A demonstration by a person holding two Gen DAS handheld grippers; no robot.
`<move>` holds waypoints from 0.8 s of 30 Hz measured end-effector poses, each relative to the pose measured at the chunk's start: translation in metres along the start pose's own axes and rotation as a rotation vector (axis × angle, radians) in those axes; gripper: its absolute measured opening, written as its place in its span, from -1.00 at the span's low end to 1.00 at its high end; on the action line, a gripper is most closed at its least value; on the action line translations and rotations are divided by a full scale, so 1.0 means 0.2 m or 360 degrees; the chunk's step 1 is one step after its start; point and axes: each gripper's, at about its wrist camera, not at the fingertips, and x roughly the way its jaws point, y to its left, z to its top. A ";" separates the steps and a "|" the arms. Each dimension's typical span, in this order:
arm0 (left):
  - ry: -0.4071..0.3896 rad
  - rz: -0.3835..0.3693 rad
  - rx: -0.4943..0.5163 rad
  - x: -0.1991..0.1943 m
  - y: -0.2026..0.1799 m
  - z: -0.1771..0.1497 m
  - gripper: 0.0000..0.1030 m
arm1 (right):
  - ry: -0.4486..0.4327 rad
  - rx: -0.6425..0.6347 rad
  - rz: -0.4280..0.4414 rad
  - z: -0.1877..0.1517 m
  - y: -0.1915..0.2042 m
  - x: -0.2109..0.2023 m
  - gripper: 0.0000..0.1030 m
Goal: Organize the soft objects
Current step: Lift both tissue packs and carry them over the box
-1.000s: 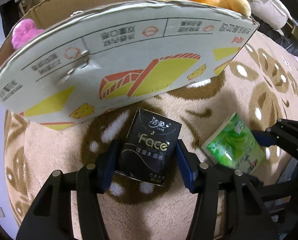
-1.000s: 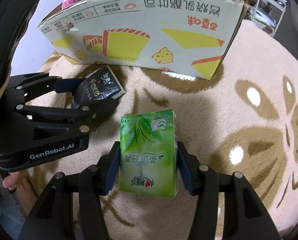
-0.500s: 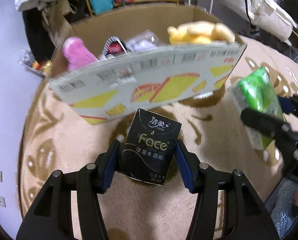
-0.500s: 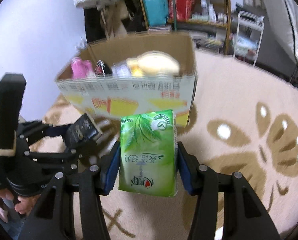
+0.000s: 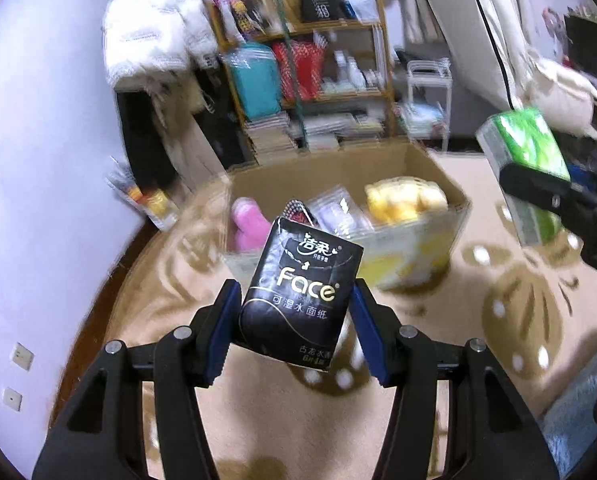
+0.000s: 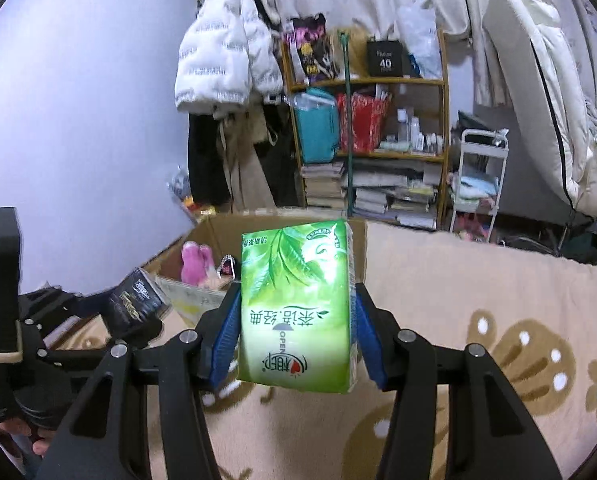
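Left gripper (image 5: 296, 330): clamped on black tissue pack (image 5: 298, 296), raised to clear the box wall.
Right gripper (image 6: 296, 330): clamped on green tissue pack (image 6: 296, 308).
Cardboard box (image 5: 418, 172): ahead, below both grippers, soft toys inside.

Black tissue pk (image 5: 298, 296) w/ gold lettering, green leaf-print pk (image 6: 296, 308), beige rug (image 6: 478, 280) w/ brown motifs, pink plush (image 6: 192, 262) prob.

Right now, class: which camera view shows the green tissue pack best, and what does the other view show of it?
The right wrist view: the green tissue pack sits centred and sharp in the right claw, its printed front fully readable. The left wrist view catches it only at the right edge, blurred, side-on and partly behind that claw's black frame.
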 end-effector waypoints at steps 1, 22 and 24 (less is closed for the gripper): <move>-0.0040 -0.0003 -0.0018 -0.02 0.02 0.03 0.06 | -0.0013 0.0001 0.0005 0.02 0.00 -0.01 0.09; -0.0194 -0.0014 -0.0061 0.21 0.14 0.32 0.06 | -0.0050 -0.0078 -0.0022 0.29 -0.03 0.30 0.09; -0.0163 -0.0028 -0.0068 0.26 0.14 0.31 0.06 | -0.0023 -0.0087 -0.0018 0.29 -0.04 0.36 0.09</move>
